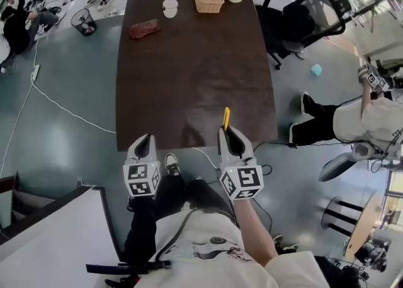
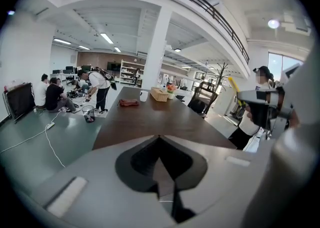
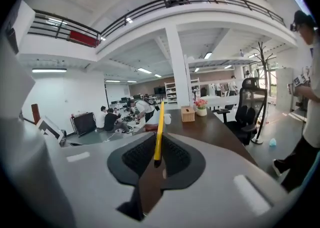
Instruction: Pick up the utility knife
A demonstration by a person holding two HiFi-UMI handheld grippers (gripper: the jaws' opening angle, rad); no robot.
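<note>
The right tongs point(image 1: 228, 132) are pinching the yellow utility knife point(image 1: 226, 118) edge-on. In the right gripper view the slim yellow body point(image 3: 159, 124) is caught only at its lower end, and most of its length stands out past the tips. It appears lifted clear, over the near edge of the dark worktop point(image 1: 195, 72). The left tongs point(image 1: 146, 139) are pressed together with nothing between them, held beside the person's knees.

The main risk is the short purchase. With so little of the handle inside the pads, a jolt or a slackened squeeze could let the knife swing or slide out. It would then drop at the worktop's edge or onto the person's legs. Whether the blade is extended cannot be told, so the free end should stay pointed away from the body.
</note>
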